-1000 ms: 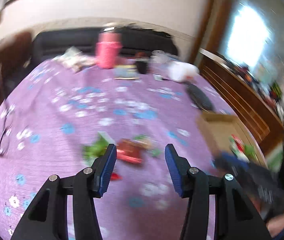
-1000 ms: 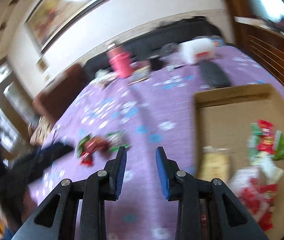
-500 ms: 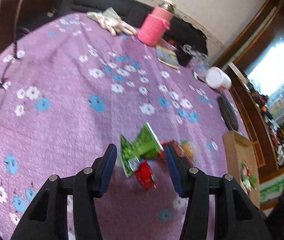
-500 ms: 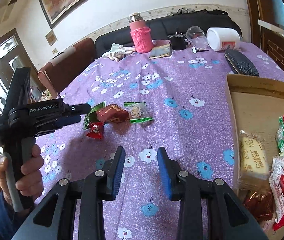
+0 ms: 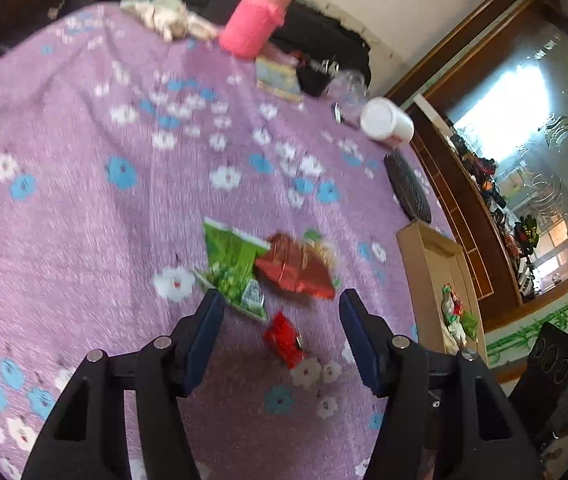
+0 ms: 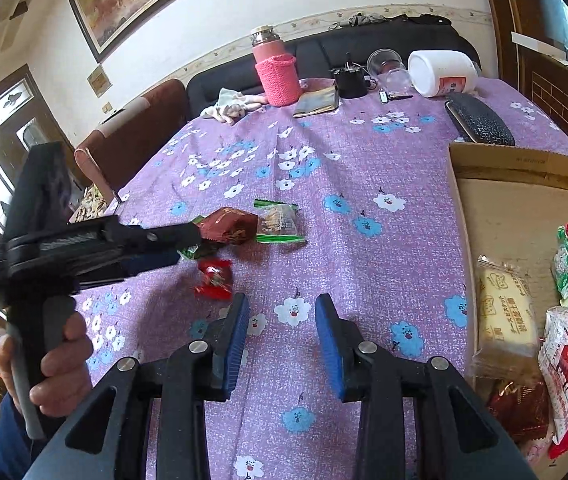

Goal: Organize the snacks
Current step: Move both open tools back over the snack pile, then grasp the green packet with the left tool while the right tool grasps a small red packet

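Hovering over a purple flowered tablecloth (image 6: 363, 184), the left gripper (image 5: 280, 312) hangs with jaws wide and empty above four loose snacks: a green packet (image 5: 232, 264), a dark red packet (image 5: 295, 270) touching it, a clear green-edged packet (image 6: 278, 222) just beside that, and a small red candy (image 5: 284, 338) nearest the jaws. The right gripper (image 6: 282, 320) waits apart, jaws moderately open, holding nothing. The cardboard box (image 6: 519, 164), at the right, already holds several snacks. Risk: because the wrappers touch and overlap, closing there would likely pinch two at once or skid the slippery candy away.
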`<action>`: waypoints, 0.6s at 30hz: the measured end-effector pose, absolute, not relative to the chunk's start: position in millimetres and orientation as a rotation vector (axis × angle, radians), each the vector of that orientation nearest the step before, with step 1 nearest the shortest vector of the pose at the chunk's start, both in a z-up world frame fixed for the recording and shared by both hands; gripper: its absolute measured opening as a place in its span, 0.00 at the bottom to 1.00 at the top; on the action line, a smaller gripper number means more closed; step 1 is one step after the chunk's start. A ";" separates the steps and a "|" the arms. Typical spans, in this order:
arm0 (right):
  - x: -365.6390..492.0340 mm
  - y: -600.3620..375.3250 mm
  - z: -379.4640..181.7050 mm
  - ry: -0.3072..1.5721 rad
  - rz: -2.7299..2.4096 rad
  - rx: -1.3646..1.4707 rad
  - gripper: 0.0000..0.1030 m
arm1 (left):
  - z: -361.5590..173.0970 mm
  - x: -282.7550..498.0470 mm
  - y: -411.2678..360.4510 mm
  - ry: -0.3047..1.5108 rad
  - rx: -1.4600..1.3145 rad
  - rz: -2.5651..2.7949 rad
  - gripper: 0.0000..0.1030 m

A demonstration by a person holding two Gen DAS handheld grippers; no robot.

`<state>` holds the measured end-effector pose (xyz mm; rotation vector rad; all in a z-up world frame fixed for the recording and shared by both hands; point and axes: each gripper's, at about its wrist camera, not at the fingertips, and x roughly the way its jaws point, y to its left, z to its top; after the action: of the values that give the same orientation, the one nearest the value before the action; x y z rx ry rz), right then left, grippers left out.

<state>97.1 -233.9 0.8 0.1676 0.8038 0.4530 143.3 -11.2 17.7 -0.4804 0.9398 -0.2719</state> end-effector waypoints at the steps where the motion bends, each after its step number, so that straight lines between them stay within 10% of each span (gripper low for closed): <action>1: 97.5 -233.8 0.4 0.805 0.450 0.167 0.36 | 19.9 143.0 -9.5 0.924 -0.474 -0.248 0.57; 11: 96.9 -232.0 0.1 0.805 0.449 0.161 0.36 | 9.1 156.5 -19.6 0.930 -0.367 -0.173 0.57; 18: 95.2 -230.6 0.8 0.799 0.454 0.158 0.36 | -0.7 161.0 -39.8 0.939 -0.217 -0.094 0.33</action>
<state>95.2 -230.6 0.8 0.1582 0.7994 0.4540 161.0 -39.8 -0.7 -0.2169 0.9387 -0.0936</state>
